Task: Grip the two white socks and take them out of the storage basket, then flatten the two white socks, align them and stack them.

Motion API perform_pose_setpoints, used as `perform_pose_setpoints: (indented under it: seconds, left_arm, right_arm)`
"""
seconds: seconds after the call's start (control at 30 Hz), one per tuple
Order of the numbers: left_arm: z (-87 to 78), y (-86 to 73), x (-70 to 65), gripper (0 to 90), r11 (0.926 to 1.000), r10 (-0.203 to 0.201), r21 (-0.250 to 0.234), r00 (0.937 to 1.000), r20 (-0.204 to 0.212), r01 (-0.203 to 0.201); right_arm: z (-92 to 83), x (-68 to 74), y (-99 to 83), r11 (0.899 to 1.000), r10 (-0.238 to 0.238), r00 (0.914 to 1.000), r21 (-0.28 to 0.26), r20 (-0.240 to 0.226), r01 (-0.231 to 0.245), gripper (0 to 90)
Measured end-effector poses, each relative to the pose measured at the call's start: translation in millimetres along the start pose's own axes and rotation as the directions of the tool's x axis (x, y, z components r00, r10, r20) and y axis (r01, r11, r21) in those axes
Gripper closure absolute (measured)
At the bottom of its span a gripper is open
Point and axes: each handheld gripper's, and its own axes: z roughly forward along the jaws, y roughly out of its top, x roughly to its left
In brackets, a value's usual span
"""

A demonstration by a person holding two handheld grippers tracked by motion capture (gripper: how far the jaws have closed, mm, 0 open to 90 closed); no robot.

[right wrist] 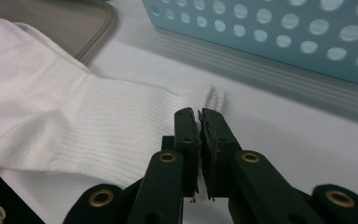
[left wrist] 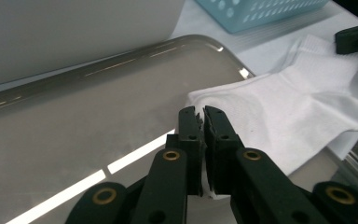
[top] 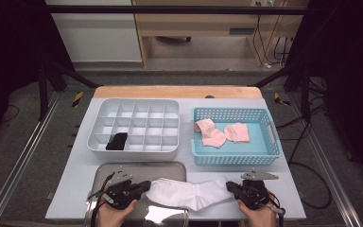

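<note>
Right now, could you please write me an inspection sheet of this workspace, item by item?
Surface: white table top, wooden strip along its far edge.
Job's things: white sock lying flat, one end on the metal tray, the other on the table.
Clutter: white divided organizer with a black item in a front compartment; blue basket with pink socks.
Grippers: left gripper shut on the sock's tray end; right gripper shut on its ribbed cuff end.
Cables: one cable trails from the left gripper; more hang by the far desk.
Surroundings: grey floor, dark frame rails.
</note>
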Motion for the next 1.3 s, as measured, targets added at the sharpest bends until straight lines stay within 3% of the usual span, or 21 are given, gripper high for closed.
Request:
perform_pose_setpoints:
  seconds: [0.2,0.3,0.33,0.47,0.53,0.6,0.73,0.77,0.83,0.87,1.03,1.17,1.2,1.3]
  left_arm:
    - [-0.2,1.3,-9.9,86.0,0.9992,0.037,-0.017,0.9992,0.015,-0.037]
    - [6.7,-0.7,-11.2,85.9,0.9989,0.046,0.009,0.9989,0.005,-0.046]
    - [13.6,-3.0,-10.2,85.9,0.9982,0.047,0.038,0.9989,-0.004,-0.047]
    - [22.5,-4.5,-10.1,85.8,0.9965,0.058,0.061,0.9978,-0.031,-0.056]
    - [24.6,-3.8,-10.5,85.8,0.9967,0.065,0.052,0.9971,-0.04,-0.062]
    - [21.8,-0.5,-11.4,85.8,0.9975,0.07,0.009,0.9964,-0.047,-0.07]
    - [21.6,2.0,-11.4,85.5,0.9977,0.068,-0.003,0.9962,-0.055,-0.068]
    - [27.1,0.5,-10.4,84.5,0.9967,0.08,0.019,0.9928,-0.089,-0.079]
    - [29.7,-0.9,-9.2,82.0,0.996,0.088,0.029,0.9911,-0.101,-0.085]
    - [32.7,-2.8,-7.7,74.7,0.9942,0.105,0.041,0.9859,-0.131,-0.1]
    - [31.3,-3.9,-5.3,61.4,0.9927,0.12,0.035,0.9774,-0.174,-0.115]
    - [33.3,-5.3,-2.3,59.8,0.9935,0.108,0.052,0.9811,-0.16,-0.101]
    - [35.6,-5.6,-1.1,64.9,0.9944,0.092,0.063,0.9859,-0.139,-0.084]
    - [37.1,-5.9,-2.4,74.1,0.994,0.088,0.075,0.9879,-0.127,-0.079]
  right_arm:
    - [-3.7,0.2,0.2,1.0,0.0,1.0,-0.009,0.004,0.0,85.6]
    - [-5.0,1.5,0.1,1.0,-0.007,0.9999,-0.007,0.011,0.008,85.6]
    - [-4.8,1.5,-0.2,1.0,-0.007,0.9999,-0.004,0.012,0.007,85.6]
    - [-4.4,0.7,-0.2,1.0,-0.013,0.9997,-0.001,0.02,0.013,85.6]
    - [-6.3,0.1,0.0,1.0,-0.01,0.9996,-0.011,0.028,0.011,85.7]
    - [-6.9,0.1,0.0,1.0,-0.013,0.9995,-0.016,0.029,0.013,85.7]
    - [-6.4,1.5,0.3,1.0,-0.018,0.9997,-0.014,0.018,0.018,85.6]
    - [-4.8,2.0,0.3,1.0,-0.024,0.9996,-0.002,0.012,0.024,85.1]
    - [-3.1,1.6,-0.1,1.0,-0.025,0.9997,0.004,0.005,0.025,84.7]
    - [-0.7,1.2,-1.7,1.0,-0.018,0.9998,0.022,0.006,0.018,82.6]
    - [-4.2,-2.2,-2.9,1.0,-0.011,0.9998,-0.005,0.016,0.011,75.3]
    - [-2.8,-3.9,-4.6,1.0,-0.013,0.9999,0.006,0.007,0.013,72.7]
    - [1.2,-4.4,-6.1,1.0,-0.017,0.9998,0.018,0.005,0.017,72.6]
    - [5.6,-3.1,-5.9,0.999,-0.019,0.9998,0.027,-0.007,0.02,79.8]
